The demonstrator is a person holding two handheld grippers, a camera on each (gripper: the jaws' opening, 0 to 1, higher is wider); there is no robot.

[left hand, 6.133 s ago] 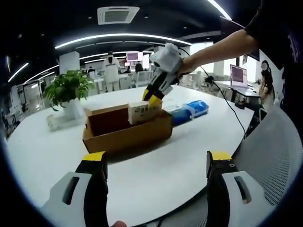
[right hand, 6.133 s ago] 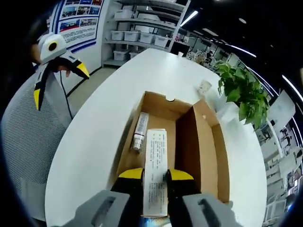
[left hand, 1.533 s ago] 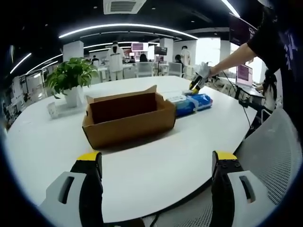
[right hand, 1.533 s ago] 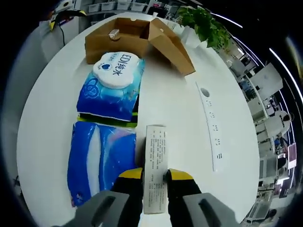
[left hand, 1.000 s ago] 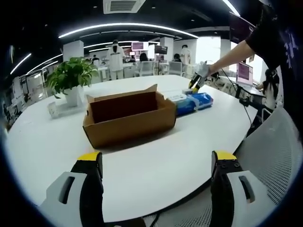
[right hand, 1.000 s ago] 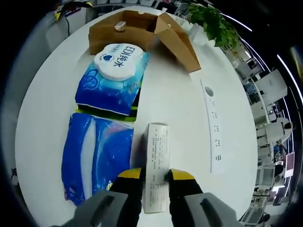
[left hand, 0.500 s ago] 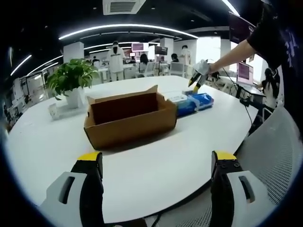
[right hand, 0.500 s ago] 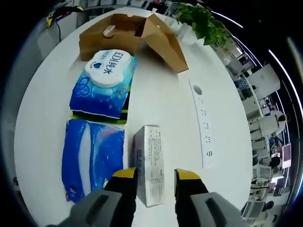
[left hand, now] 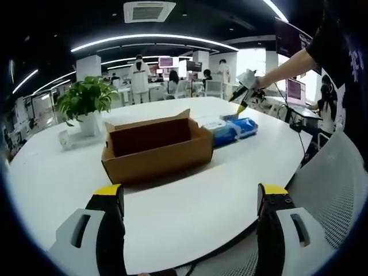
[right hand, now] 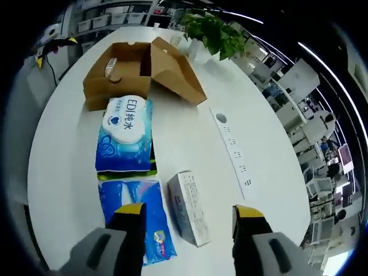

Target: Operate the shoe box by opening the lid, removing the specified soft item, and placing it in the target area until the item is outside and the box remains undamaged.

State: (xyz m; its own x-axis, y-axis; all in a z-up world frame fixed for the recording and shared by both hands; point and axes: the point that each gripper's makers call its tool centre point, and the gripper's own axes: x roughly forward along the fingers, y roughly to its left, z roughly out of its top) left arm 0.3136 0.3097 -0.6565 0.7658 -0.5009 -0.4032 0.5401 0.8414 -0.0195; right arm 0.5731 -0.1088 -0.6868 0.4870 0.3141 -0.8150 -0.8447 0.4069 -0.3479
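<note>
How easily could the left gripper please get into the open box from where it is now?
Probably yes. The left gripper is open and faces the box across bare table; the box's top is open. It would have to go over the near wall, though.

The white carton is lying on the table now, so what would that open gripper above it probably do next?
Probably head back to the cardboard box: the right gripper is open, the white carton lies free beside the blue packs, and a small bottle remains inside.

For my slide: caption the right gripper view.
Open tongs above a released white carton beside two blue wipe packs, cardboard box beyond.
</note>
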